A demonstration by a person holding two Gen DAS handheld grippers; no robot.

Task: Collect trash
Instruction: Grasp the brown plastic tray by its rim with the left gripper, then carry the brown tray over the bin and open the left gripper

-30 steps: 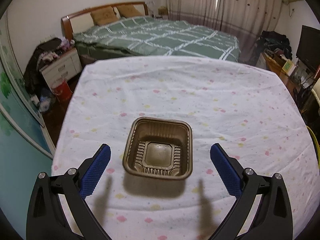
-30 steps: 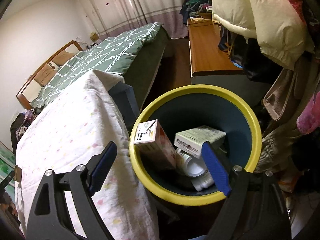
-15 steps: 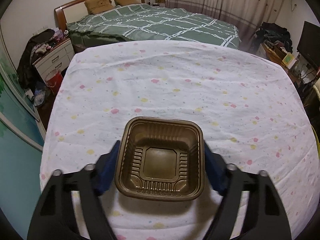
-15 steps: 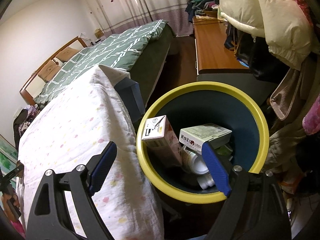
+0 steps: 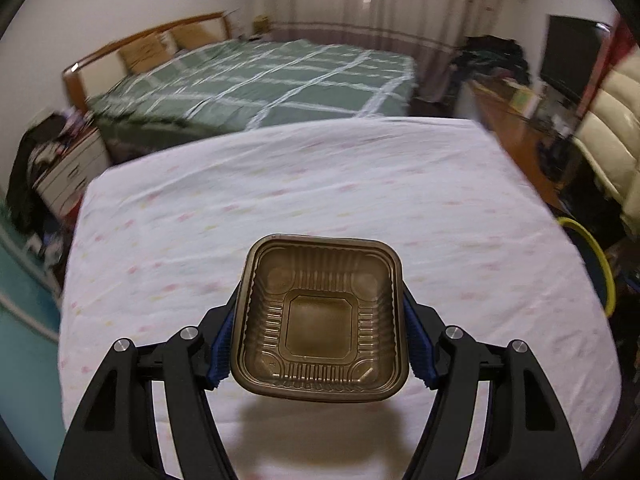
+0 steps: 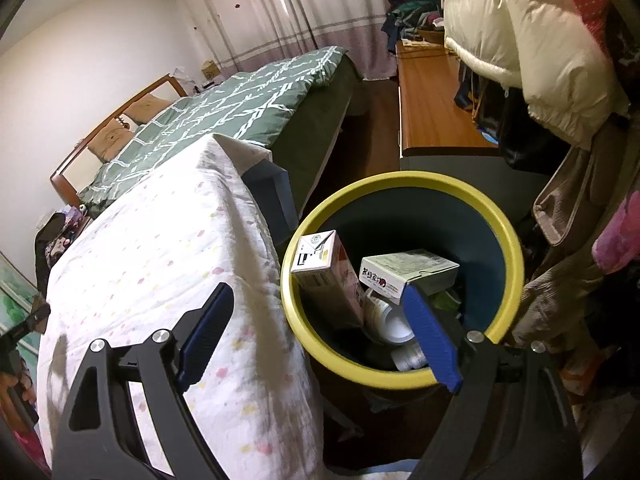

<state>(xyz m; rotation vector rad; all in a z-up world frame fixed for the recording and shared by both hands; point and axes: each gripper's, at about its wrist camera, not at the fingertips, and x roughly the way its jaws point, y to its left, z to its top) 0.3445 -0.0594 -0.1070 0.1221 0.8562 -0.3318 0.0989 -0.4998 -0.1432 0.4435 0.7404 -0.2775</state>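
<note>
A brown ribbed plastic tray (image 5: 320, 312) hangs a little above the table with its open side towards the camera and its shadow on the cloth below. My left gripper (image 5: 320, 332) is shut on it, with the blue pads (image 5: 418, 344) pressing on its two sides. The yellow-rimmed bin (image 6: 508, 240) stands on the floor by the table's right edge, and its rim (image 5: 596, 256) also shows in the left wrist view. A carton (image 6: 324, 276), a box (image 6: 408, 276) and a white bottle (image 6: 394, 320) lie in the bin. My right gripper (image 6: 316, 292) is open over the bin's near rim with nothing between its fingers.
A white cloth with pastel spots covers the table (image 5: 320, 184), whose right edge (image 6: 256, 280) meets the bin. Beyond it stands a green bed (image 5: 260, 84). A wooden desk (image 6: 432, 100) and hanging coats (image 6: 512, 40) crowd the bin's far side. A nightstand (image 5: 68, 168) is at left.
My left gripper shut on the brown tray and lifted it off the cloth, and its view swung to the right. The right gripper drifted slightly over the bin and stayed open.
</note>
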